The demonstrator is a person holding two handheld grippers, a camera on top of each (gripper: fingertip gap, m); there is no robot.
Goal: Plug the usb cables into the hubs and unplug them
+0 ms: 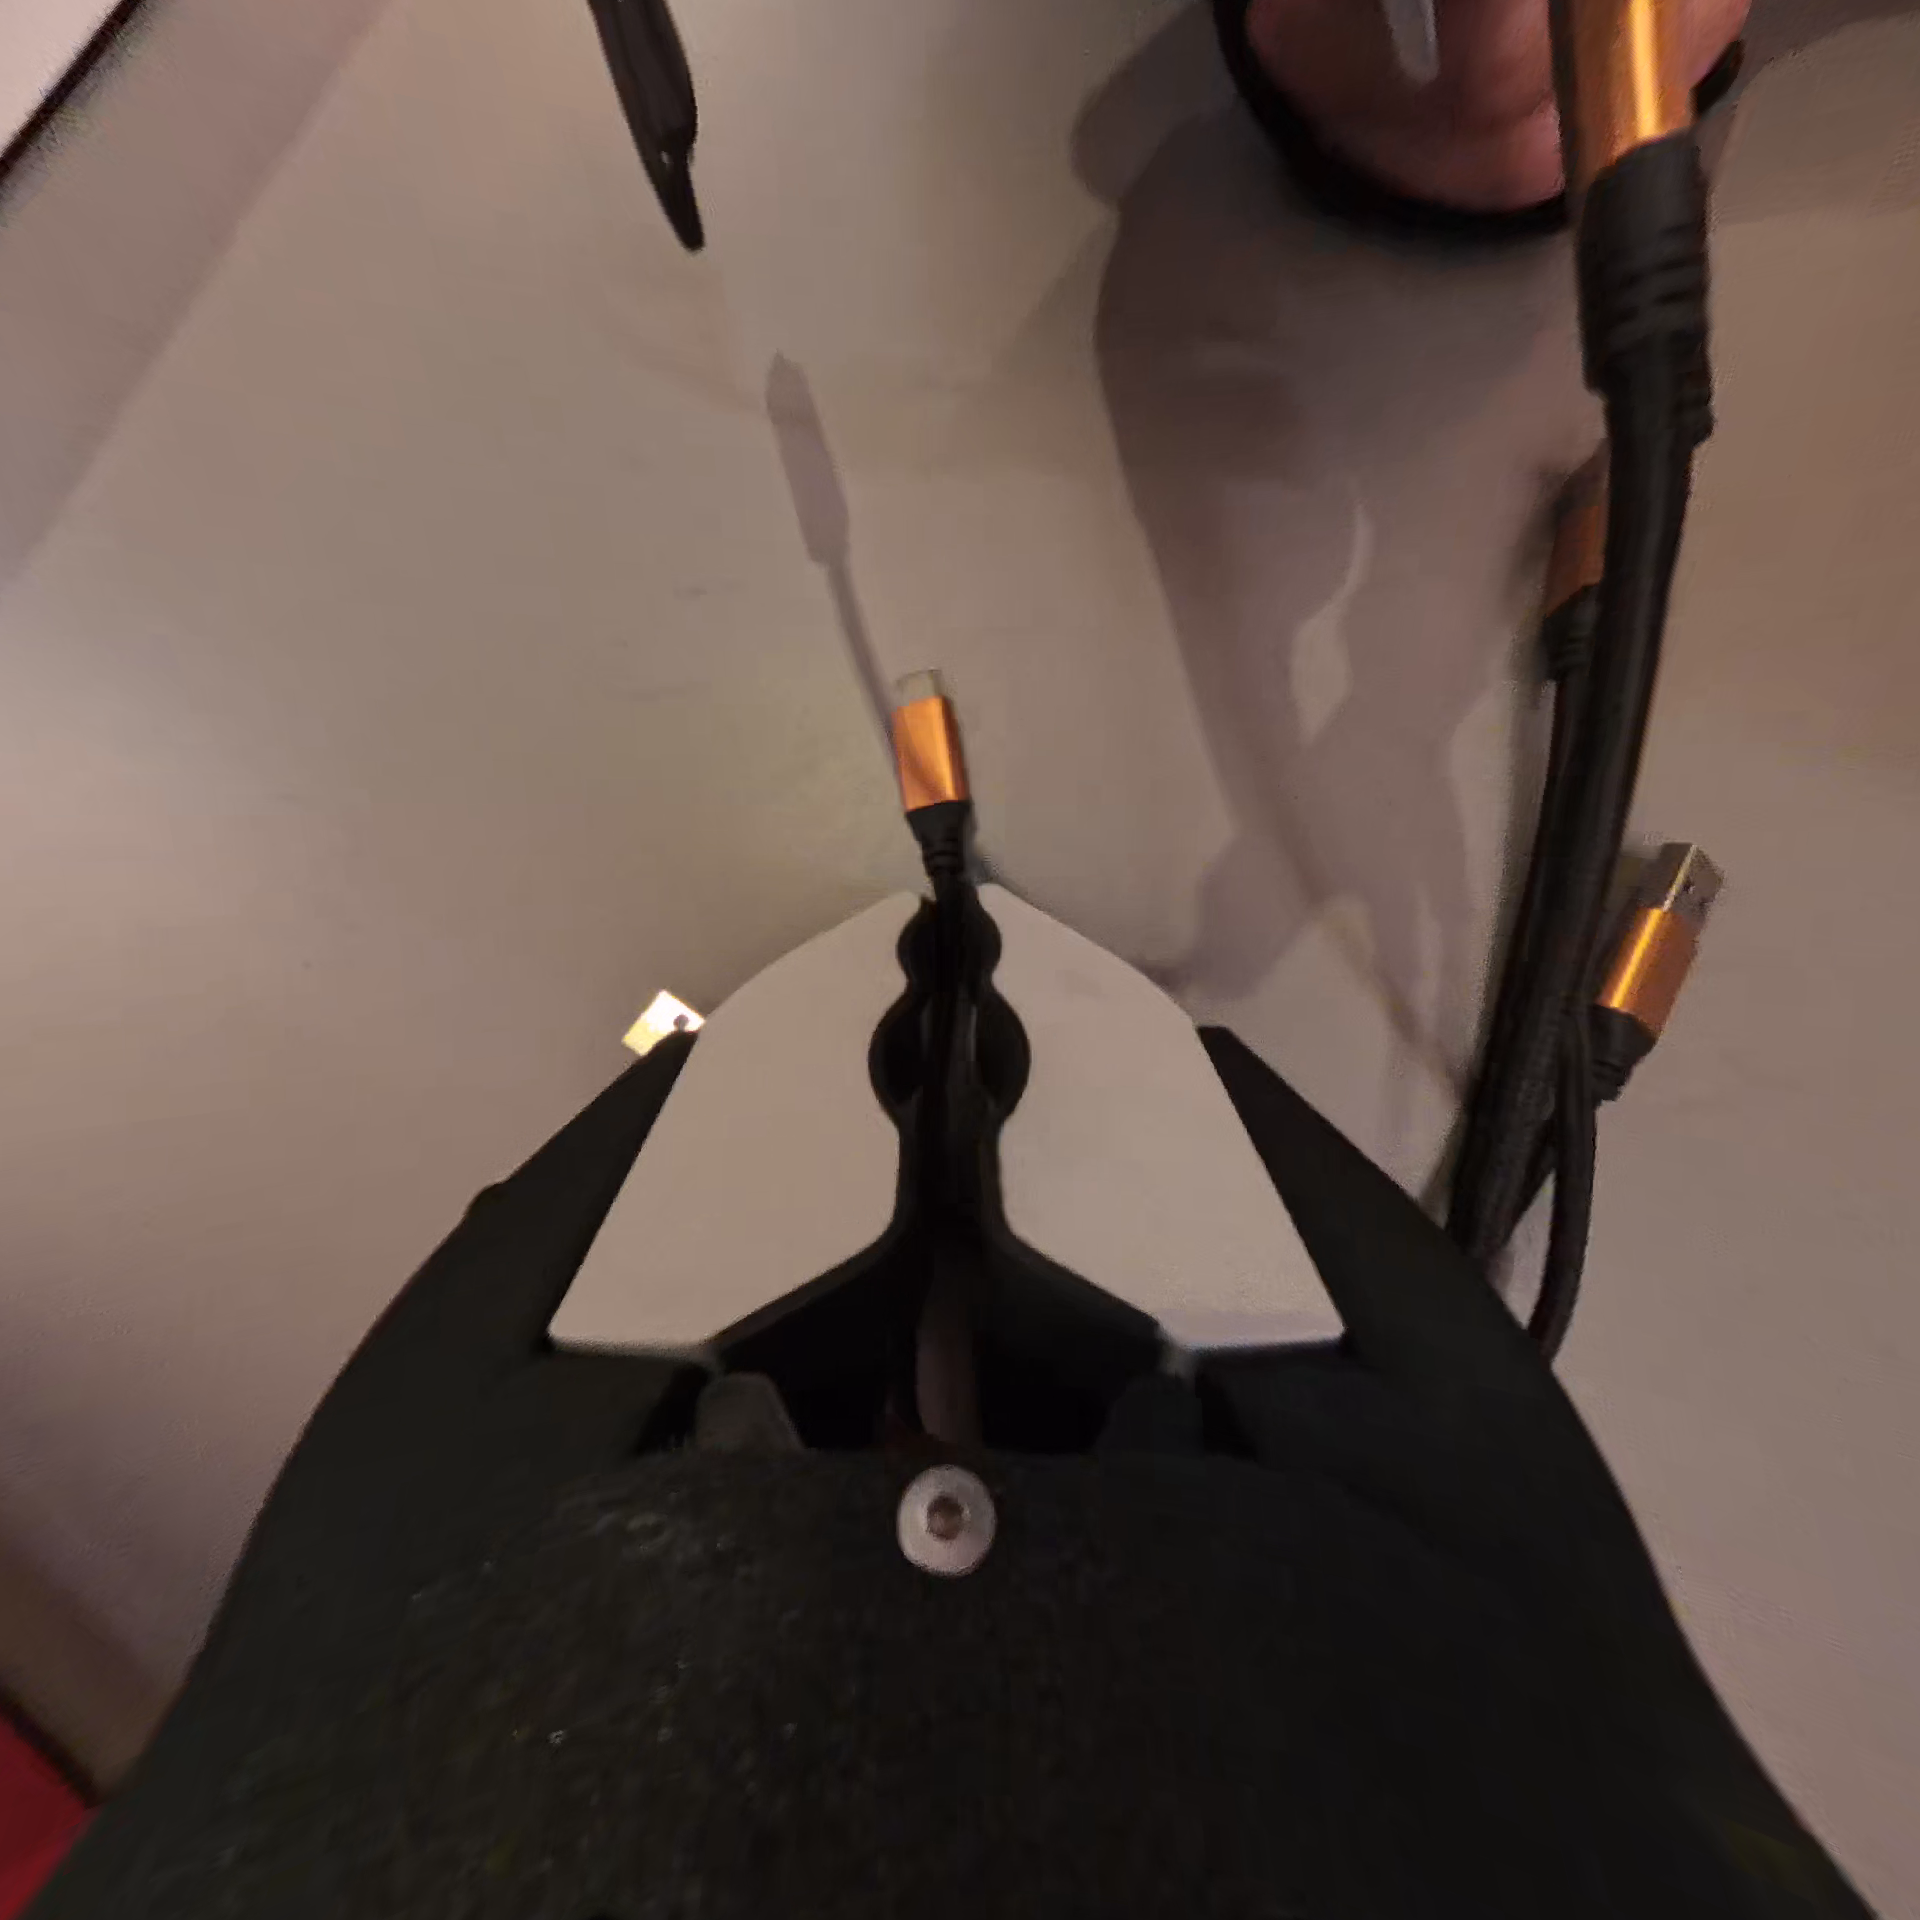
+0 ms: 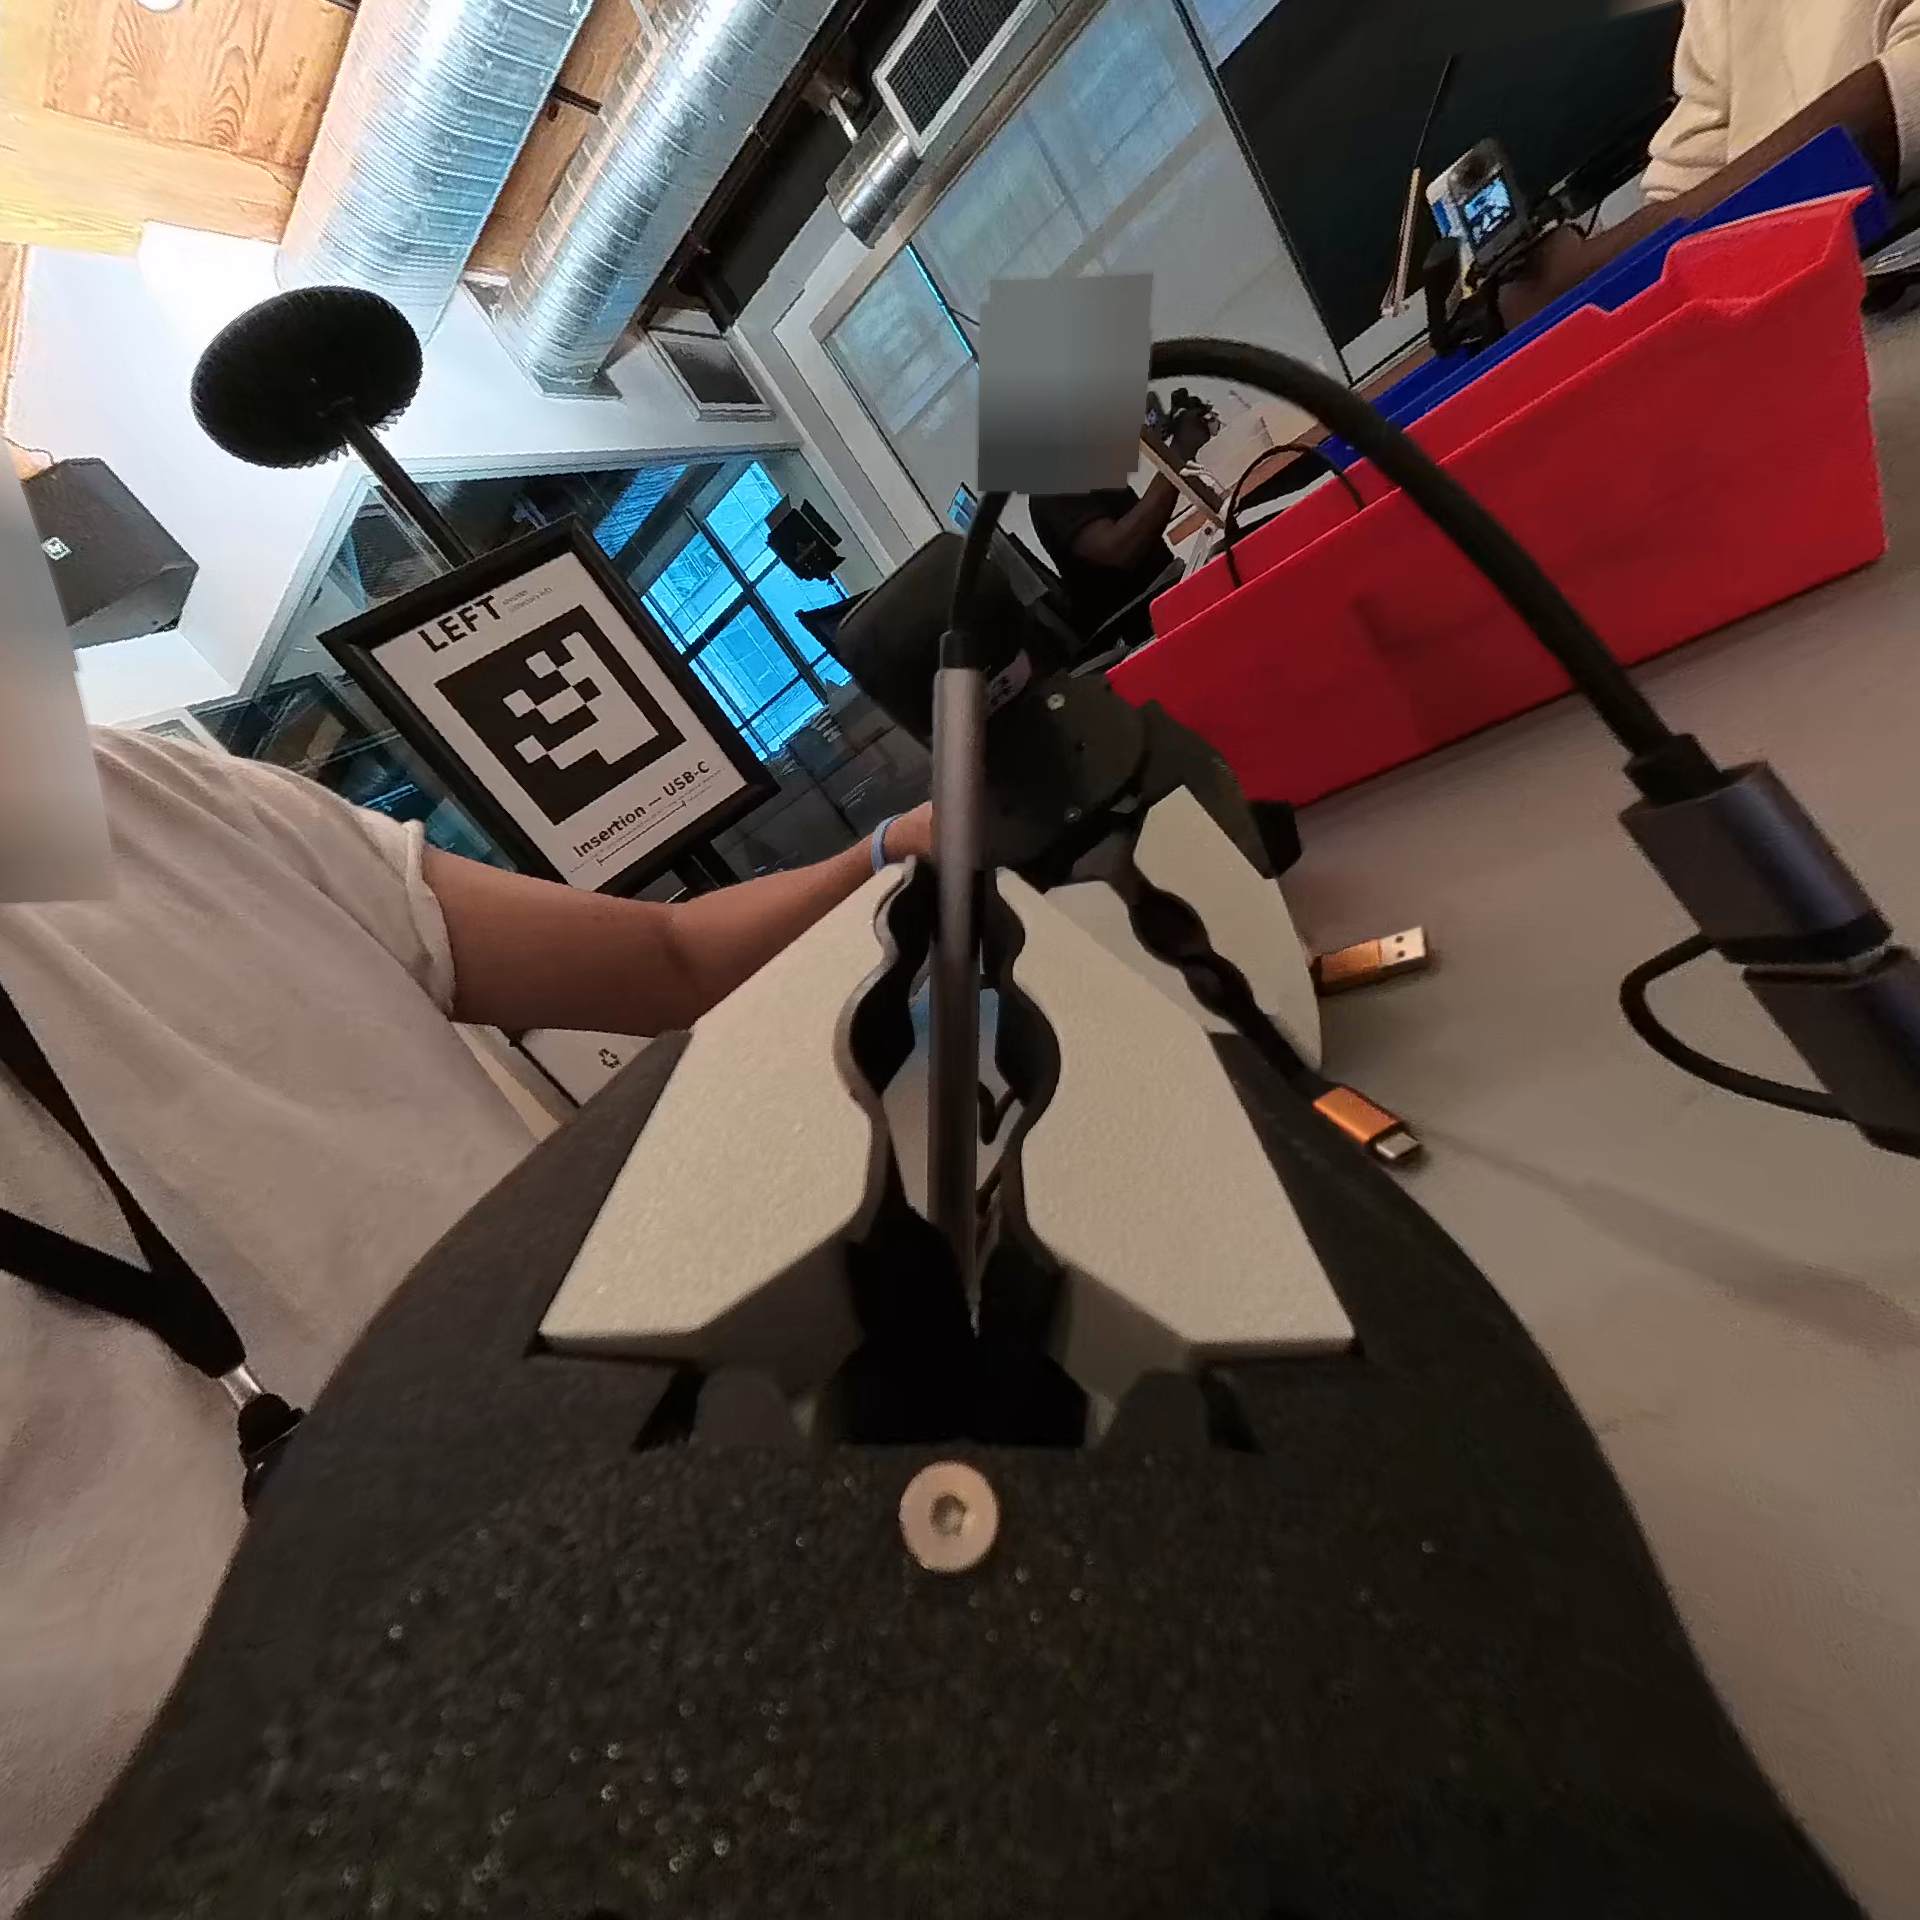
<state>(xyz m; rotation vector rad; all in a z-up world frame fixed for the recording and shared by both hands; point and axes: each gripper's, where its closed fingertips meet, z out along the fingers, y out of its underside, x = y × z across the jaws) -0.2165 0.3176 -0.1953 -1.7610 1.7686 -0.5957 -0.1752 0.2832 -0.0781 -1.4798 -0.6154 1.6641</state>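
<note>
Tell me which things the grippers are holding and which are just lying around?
Held: orange-tipped cable in left gripper; slim grey device in right gripper.
Lying about: loose orange plug, red bin, framed sign.

We see the grey adapter (image 2: 1766,883) cut by the right edge; the black cable bundle (image 1: 1558,1039) is blurred and leaves the top.

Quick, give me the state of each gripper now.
Left gripper: shut on the black cable with the orange metal plug.
Right gripper: shut on a thin grey metal adapter body with a black cable.
</note>
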